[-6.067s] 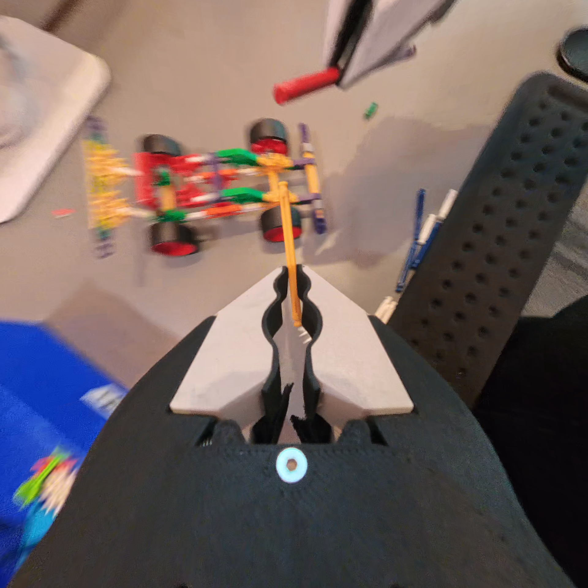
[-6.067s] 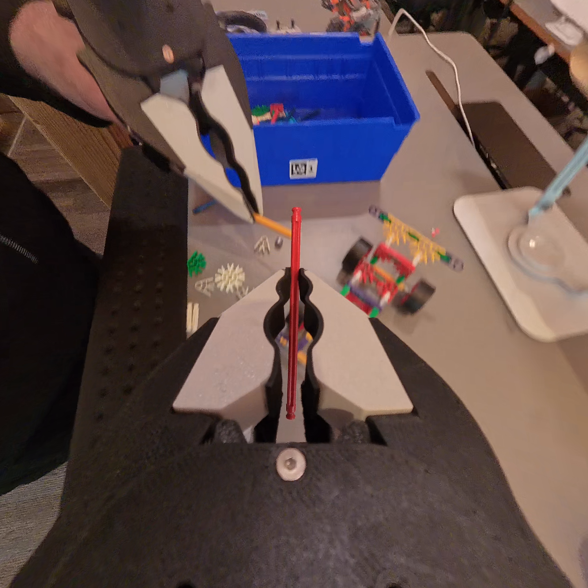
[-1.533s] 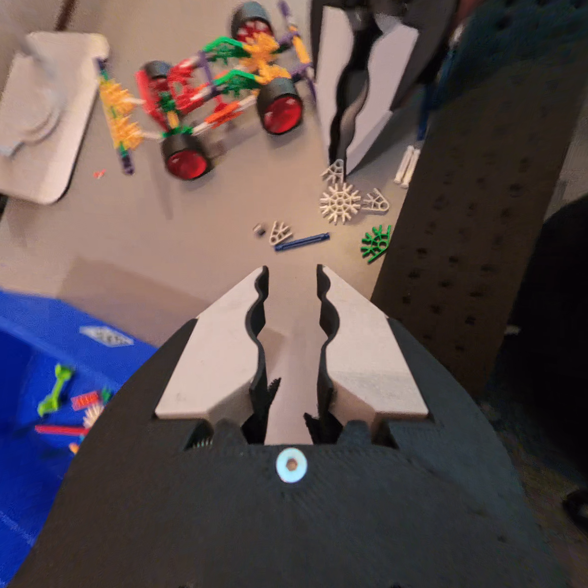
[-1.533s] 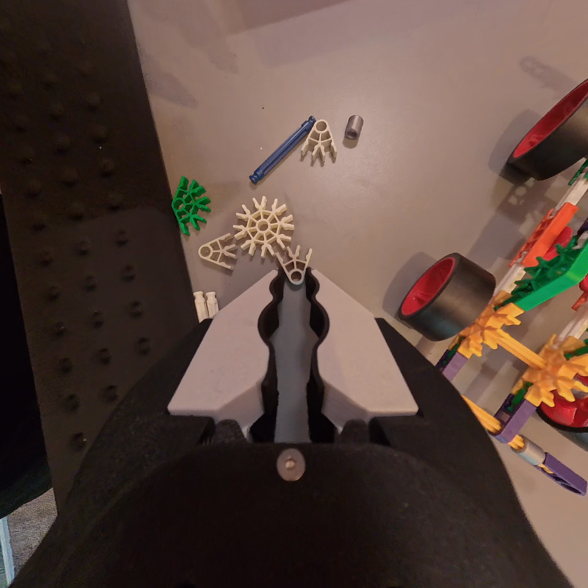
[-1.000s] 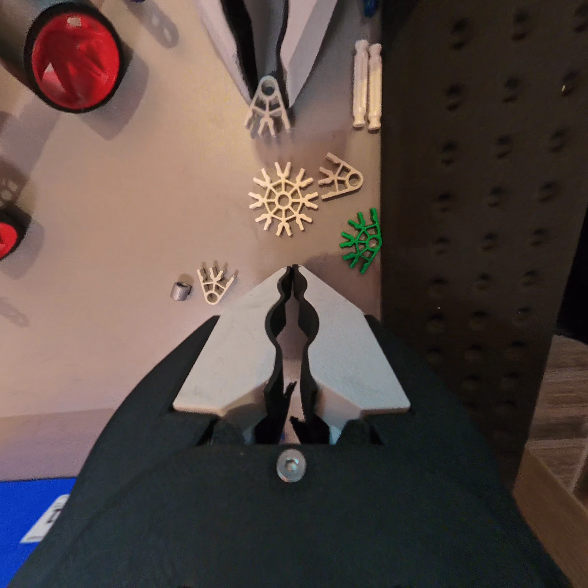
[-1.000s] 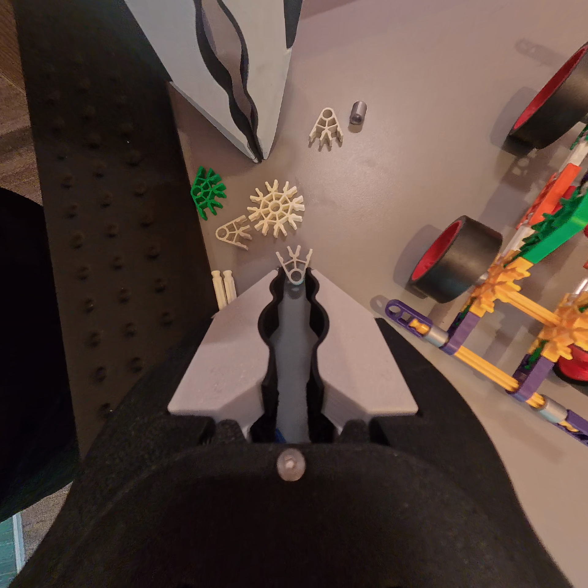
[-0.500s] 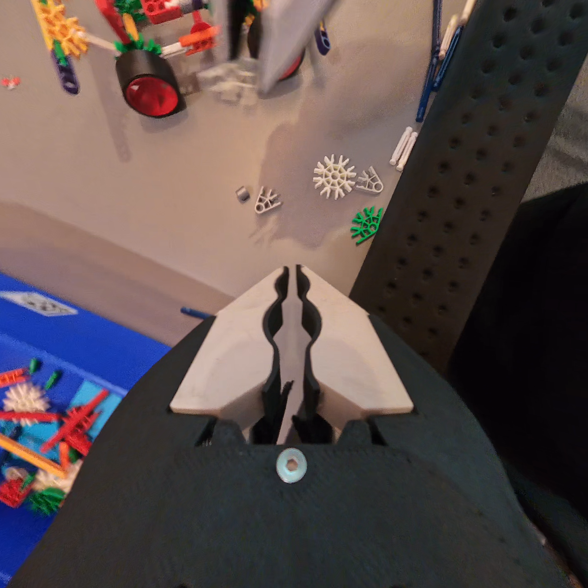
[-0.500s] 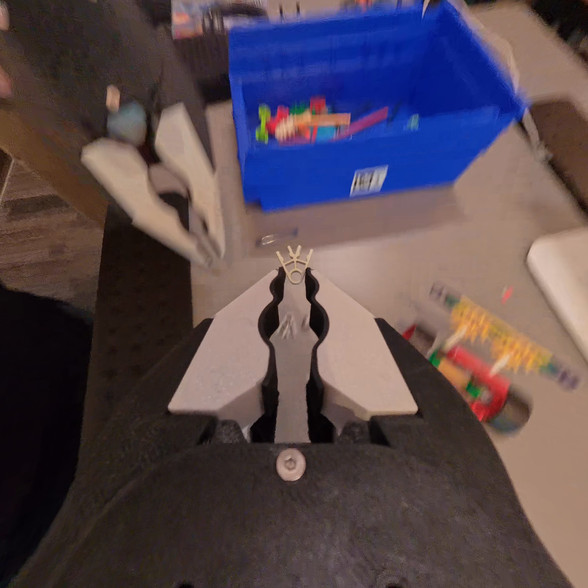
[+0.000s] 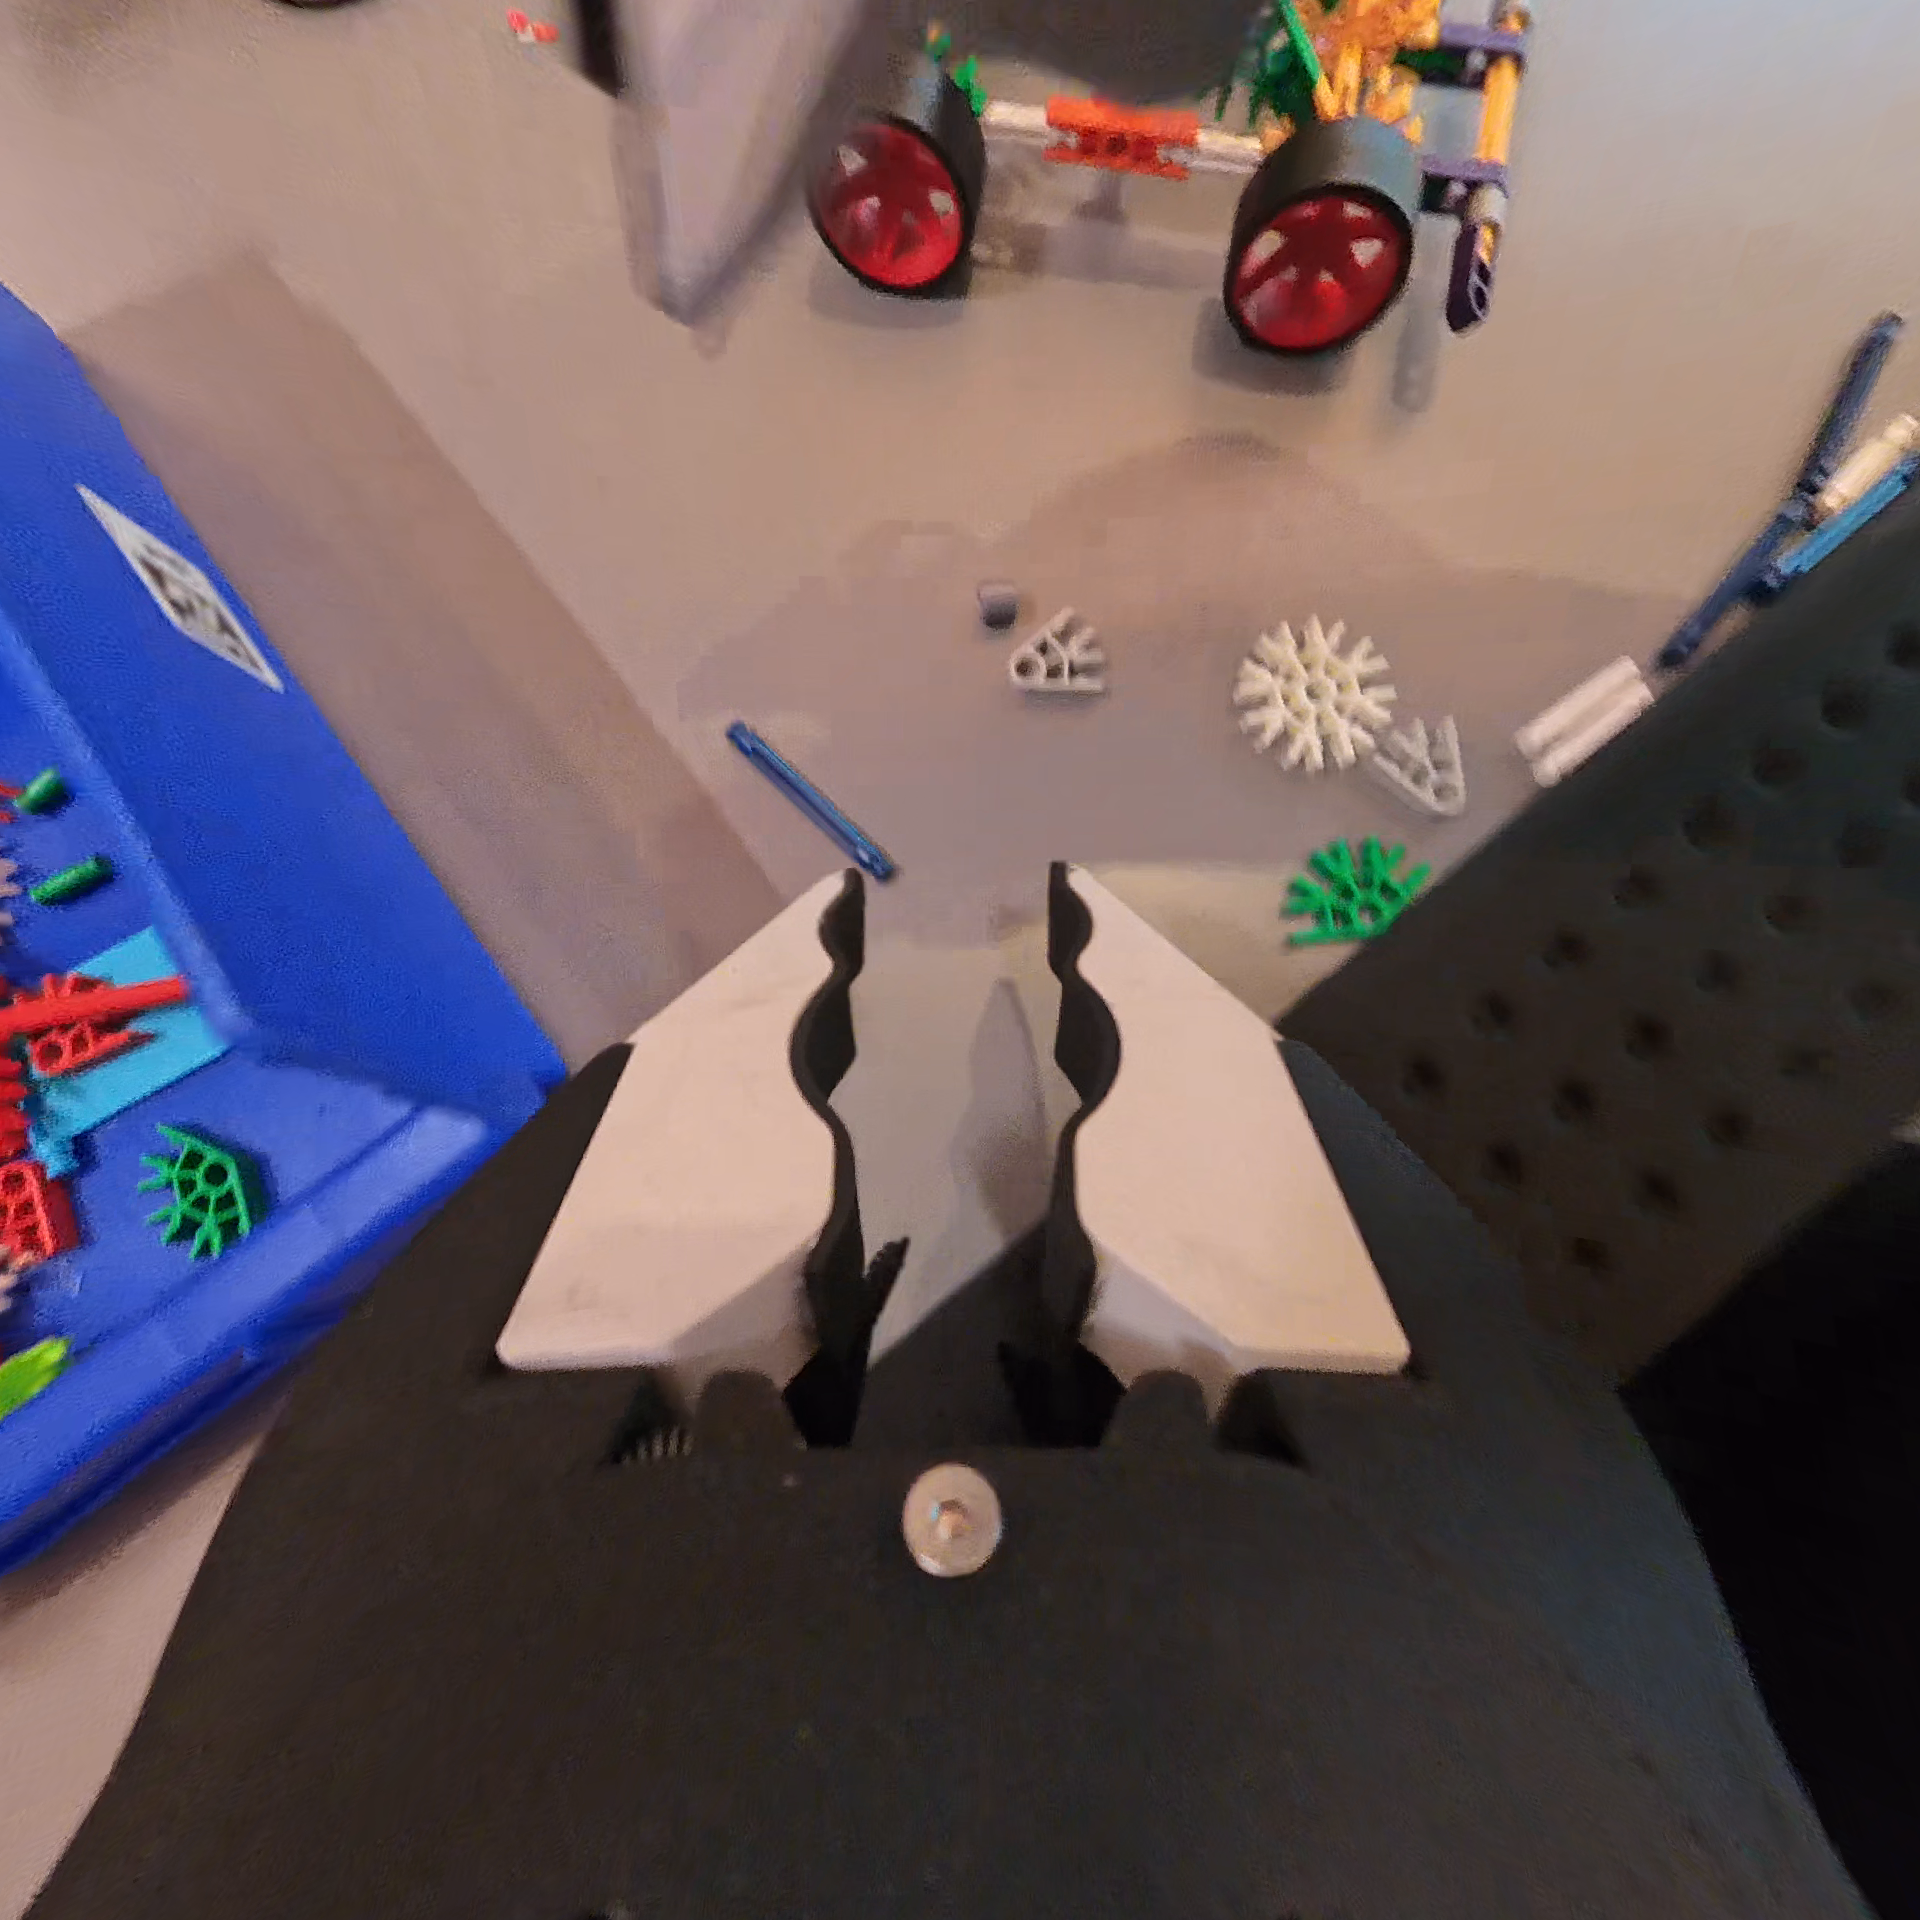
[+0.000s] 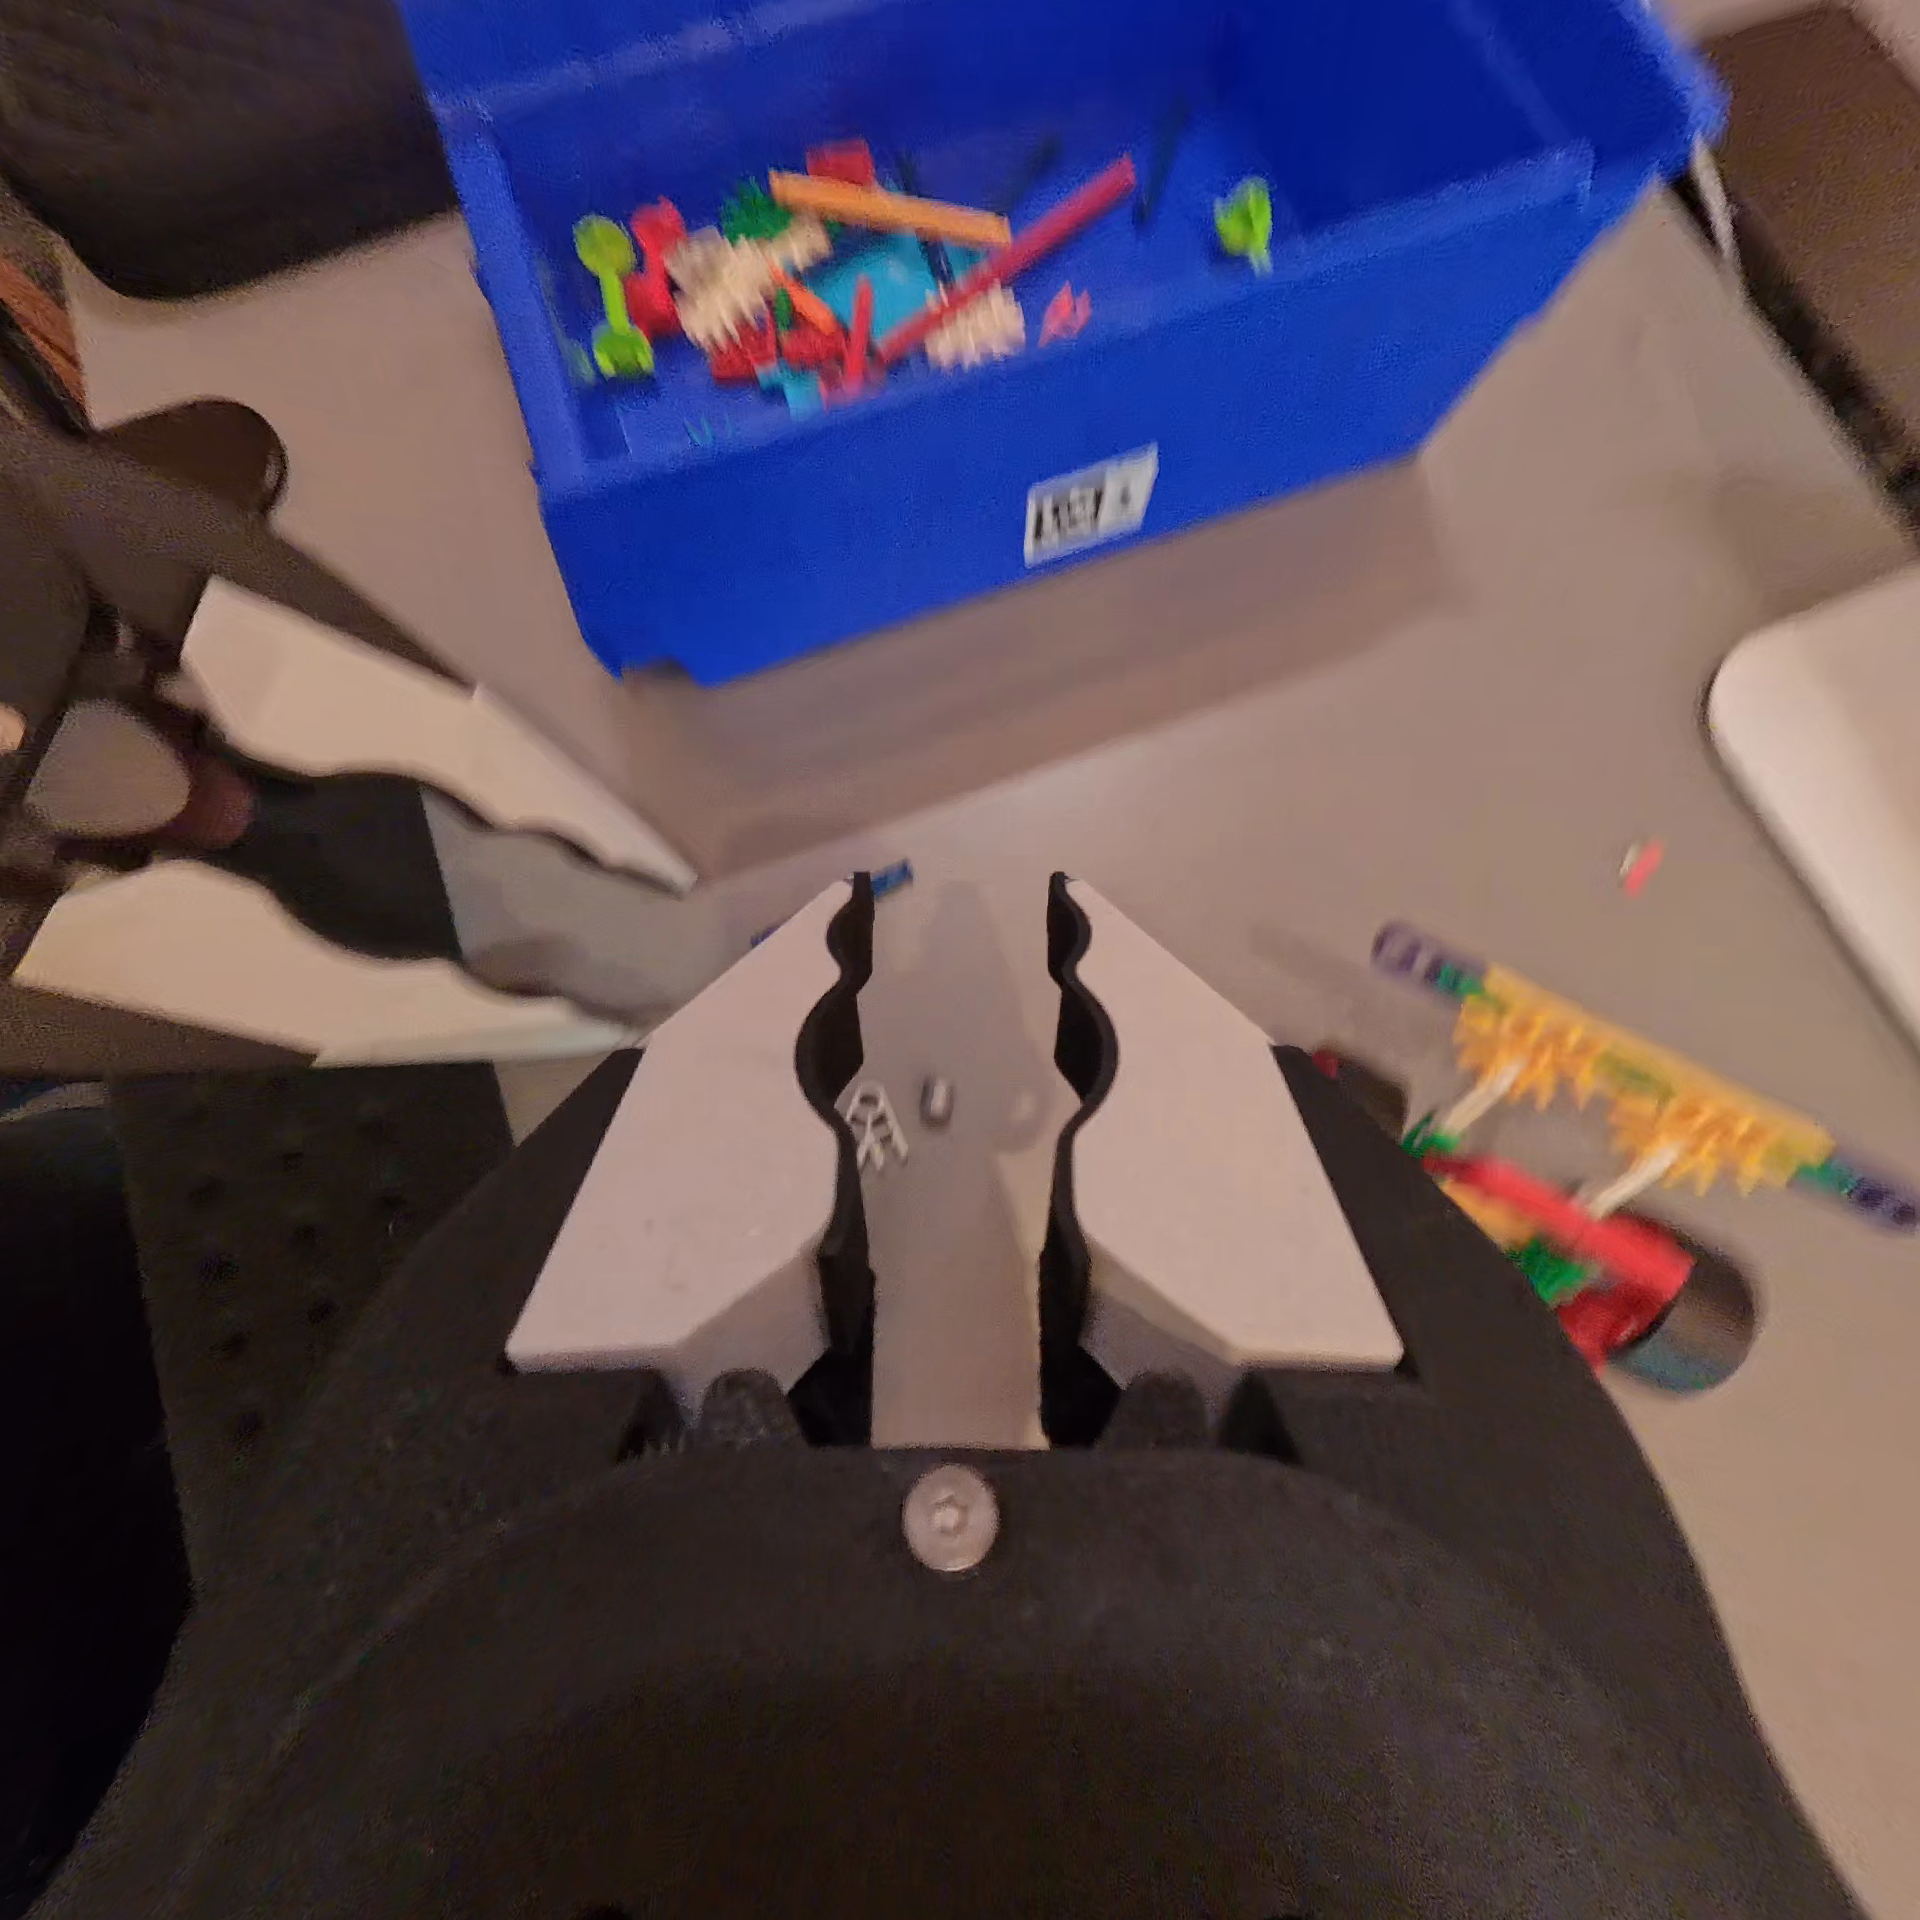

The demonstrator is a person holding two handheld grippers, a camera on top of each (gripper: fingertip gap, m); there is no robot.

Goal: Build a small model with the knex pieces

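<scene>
Warm, rather dim indoor light fills both views, tinting the grey worktop (image 9: 1039,499) beige. It seems to fall from above: soft, broad shadows spread on the worktop, one beside the blue bin (image 9: 239,831) and one around the small white parts (image 9: 1314,694). No strong glare shows; only the red wheels (image 9: 888,208) carry faint highlights. In the left wrist view the left tool (image 9: 954,883) is fairly sharp, while the bin's contents and the upper edge smear. The right wrist view is blurrier: the bin (image 10: 935,520), the toy car (image 10: 1600,1132) and the other tool (image 10: 582,935) all streak with motion. Straight lines bow toward the frame edges.
</scene>
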